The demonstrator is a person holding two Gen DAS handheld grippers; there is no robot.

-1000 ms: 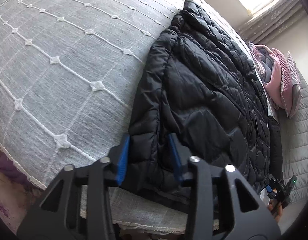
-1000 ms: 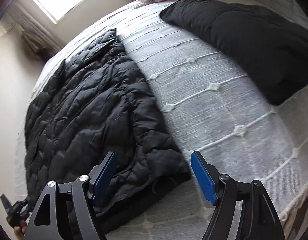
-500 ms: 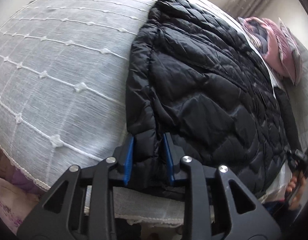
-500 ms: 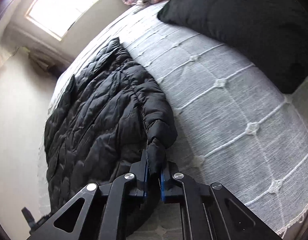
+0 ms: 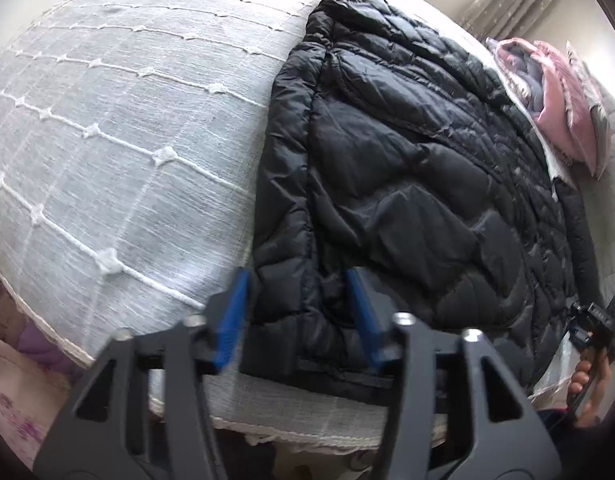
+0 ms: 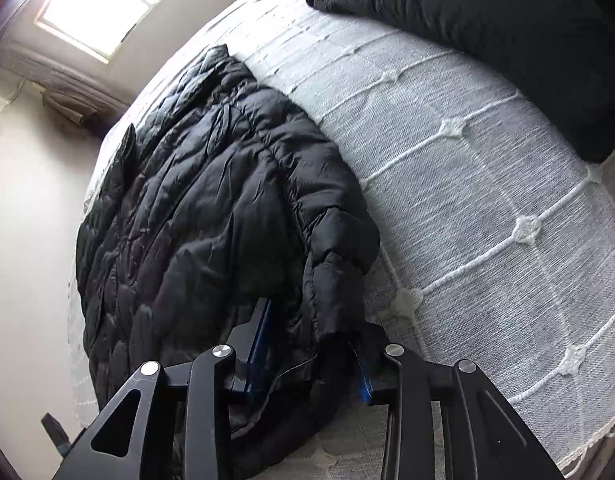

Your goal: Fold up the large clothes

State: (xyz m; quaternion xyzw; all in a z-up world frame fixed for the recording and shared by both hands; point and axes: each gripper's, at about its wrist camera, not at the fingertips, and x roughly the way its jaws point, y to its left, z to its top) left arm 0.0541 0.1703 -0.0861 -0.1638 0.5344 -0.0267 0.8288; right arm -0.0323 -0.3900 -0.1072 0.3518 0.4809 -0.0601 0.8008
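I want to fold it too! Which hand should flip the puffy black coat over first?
Probably the left gripper: its opening fingers straddle the black quilted coat at a flat hem corner. The right gripper's fingers, also opening, have only bunched sleeve between them.

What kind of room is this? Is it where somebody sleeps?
Most likely a bedroom. A black puffy jacket lies spread on a big bed with a grey-white cover, pink bedding is piled at the far end, and a window with curtains lets in daylight.

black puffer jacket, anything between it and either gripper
Nothing visible. The black puffer jacket hem already sits between the opening jaws of the left gripper and the right gripper.
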